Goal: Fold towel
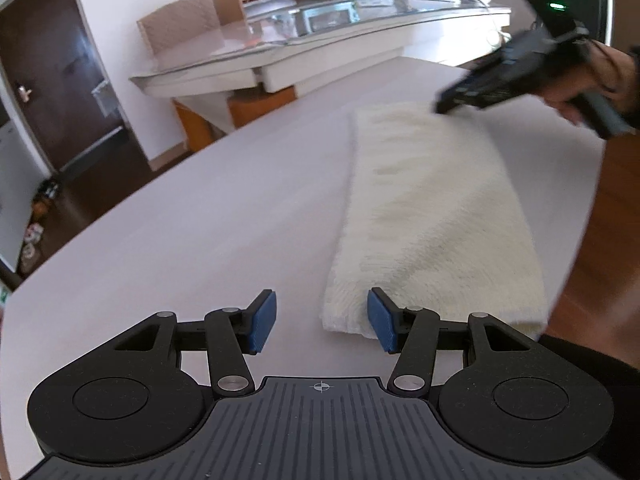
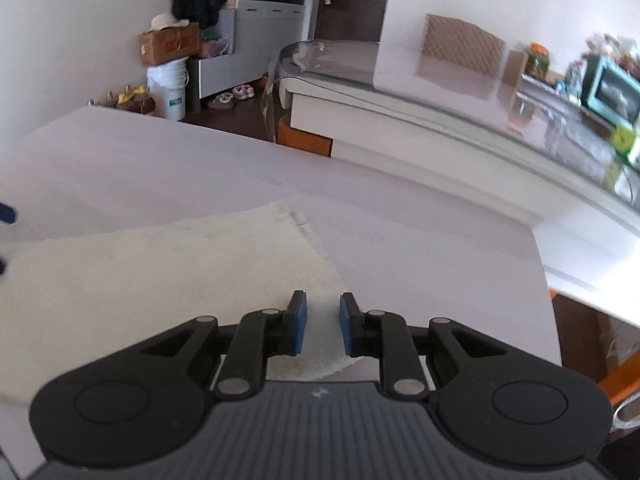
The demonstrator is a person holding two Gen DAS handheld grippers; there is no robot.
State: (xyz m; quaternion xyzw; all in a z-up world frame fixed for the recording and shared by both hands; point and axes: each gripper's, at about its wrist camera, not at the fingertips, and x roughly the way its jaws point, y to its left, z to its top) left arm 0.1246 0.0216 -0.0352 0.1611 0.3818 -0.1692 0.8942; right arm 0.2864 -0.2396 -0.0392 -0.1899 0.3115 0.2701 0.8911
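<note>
Cream towel (image 1: pixel 432 216) lies folded lengthwise on the counter (image 1: pixel 200 220); both hand-held grippers, left (image 1: pixel 322 320) and right (image 2: pixel 323 322), gape empty—pinch matching end corners squarely.

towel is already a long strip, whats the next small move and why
Probably lower each gripper to its end of the towel. The left gripper hangs open at the near end, the right gripper narrowly open above the far end, and neither grips cloth yet, so the ends cannot be brought together.
</note>
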